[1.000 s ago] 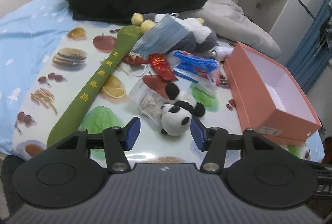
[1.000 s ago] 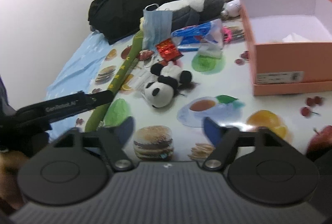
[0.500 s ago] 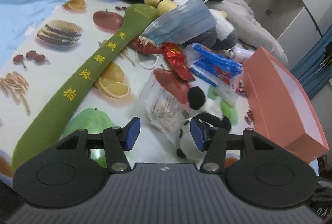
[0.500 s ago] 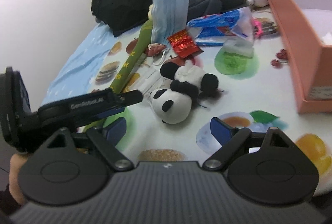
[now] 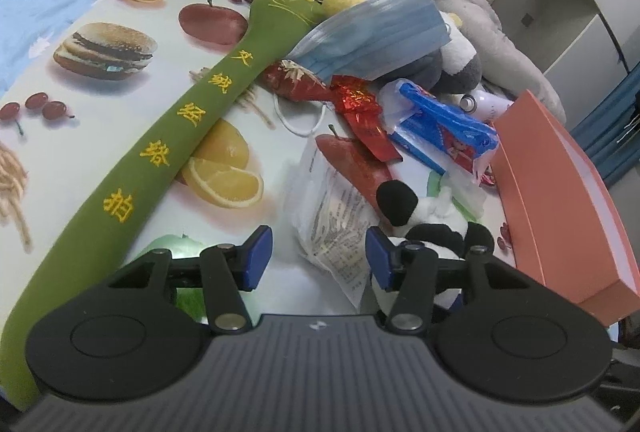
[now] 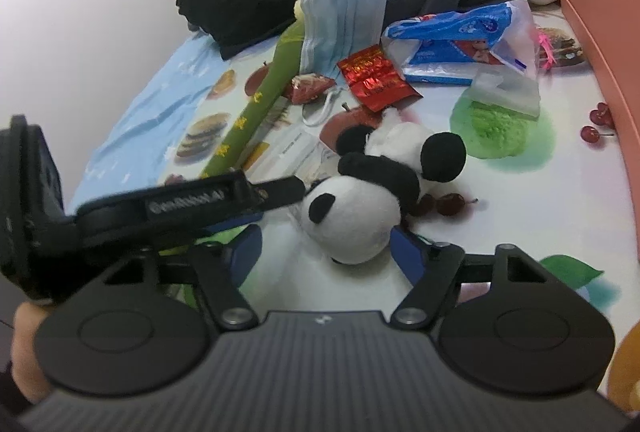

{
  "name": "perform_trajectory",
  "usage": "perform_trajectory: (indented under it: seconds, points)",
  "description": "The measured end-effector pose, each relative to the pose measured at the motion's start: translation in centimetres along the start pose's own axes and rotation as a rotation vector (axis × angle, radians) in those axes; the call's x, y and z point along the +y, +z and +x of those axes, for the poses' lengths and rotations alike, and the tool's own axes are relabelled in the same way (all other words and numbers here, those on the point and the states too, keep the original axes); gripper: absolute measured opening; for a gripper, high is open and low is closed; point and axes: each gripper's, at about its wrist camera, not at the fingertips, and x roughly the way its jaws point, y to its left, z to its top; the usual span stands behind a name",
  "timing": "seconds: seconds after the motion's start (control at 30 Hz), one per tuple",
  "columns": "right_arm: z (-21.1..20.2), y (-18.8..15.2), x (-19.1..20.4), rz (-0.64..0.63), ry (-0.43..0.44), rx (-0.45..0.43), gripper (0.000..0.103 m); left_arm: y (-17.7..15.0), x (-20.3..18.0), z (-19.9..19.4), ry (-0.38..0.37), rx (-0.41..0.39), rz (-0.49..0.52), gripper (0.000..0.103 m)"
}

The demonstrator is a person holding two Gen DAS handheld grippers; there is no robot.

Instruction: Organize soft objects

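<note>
Right gripper point(image 6: 324, 252), fingers spread and empty, straddles the panda toy point(image 6: 360, 208): close squarely on its head. Left gripper point(image 5: 318, 258) likewise spread, empty.

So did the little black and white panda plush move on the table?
No. The black and white panda plush still lies beside the printed red apple; only the open right gripper came closer around it.

clutter point(image 5: 360, 104) ahead, orange box point(image 5: 560, 200) right
</note>
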Motion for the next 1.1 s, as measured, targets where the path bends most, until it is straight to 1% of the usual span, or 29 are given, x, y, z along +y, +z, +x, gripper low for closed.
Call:
perform_trajectory:
  seconds: [0.03,0.1,0.13,0.2,0.27,0.33,0.43,0.53,0.6,0.67,0.77,0.83,0.9,1.1]
  points:
    - [0.1,0.1,0.0,-0.001,-0.003,-0.002,0.067,0.1,0.0,0.2,-0.002,0.004,-0.003,0.049]
    - [0.0,0.2,-0.1,-0.002,-0.01,-0.007,0.055,0.3,0.0,0.5,-0.007,0.004,-0.007,0.045]
    - [0.0,0.2,-0.3,0.001,-0.011,-0.009,0.051,0.3,0.0,0.7,-0.005,0.002,-0.007,0.042]
    - [-0.2,0.3,-0.7,0.008,-0.025,-0.005,0.028,0.4,0.0,1.1,0.0,0.009,-0.006,0.036]
    - [-0.4,0.4,-1.2,0.028,-0.018,-0.006,0.027,0.5,-0.1,1.2,0.003,0.009,-0.007,0.033]
    - [-0.6,0.4,-1.7,0.055,-0.011,-0.002,0.027,0.4,-0.2,1.4,0.014,0.011,0.003,0.026]
    - [-0.9,0.3,-1.8,0.072,-0.018,-0.012,0.029,0.3,-0.4,1.3,0.021,0.01,0.017,0.022]
    - [-1.0,0.2,-1.8,0.096,-0.018,-0.014,0.038,0.1,-0.5,1.2,0.022,0.008,0.021,0.019]
    - [-0.8,0.3,-1.8,0.112,-0.013,-0.014,0.061,0.1,-0.4,1.1,0.018,0.009,0.015,0.018]
    - [-0.7,0.4,-1.7,0.118,-0.009,-0.023,0.07,0.0,-0.4,0.9,0.019,0.005,0.013,0.017]
    - [-0.3,0.8,-2.0,0.154,-0.019,-0.023,0.07,-0.1,-0.1,0.6,0.017,0.003,0.004,0.017]
    - [0.1,1.3,-2.6,0.229,-0.013,-0.025,0.07,-0.3,0.1,0.4,0.017,0.002,0.004,0.016]
    - [0.4,1.6,-3.0,0.275,0.004,-0.028,0.07,-0.6,0.3,0.2,0.014,0.005,-0.002,0.016]
    - [1.5,2.1,-2.4,0.287,-0.001,-0.015,0.07,-1.4,0.4,-0.7,0.021,0.007,0.009,0.016]
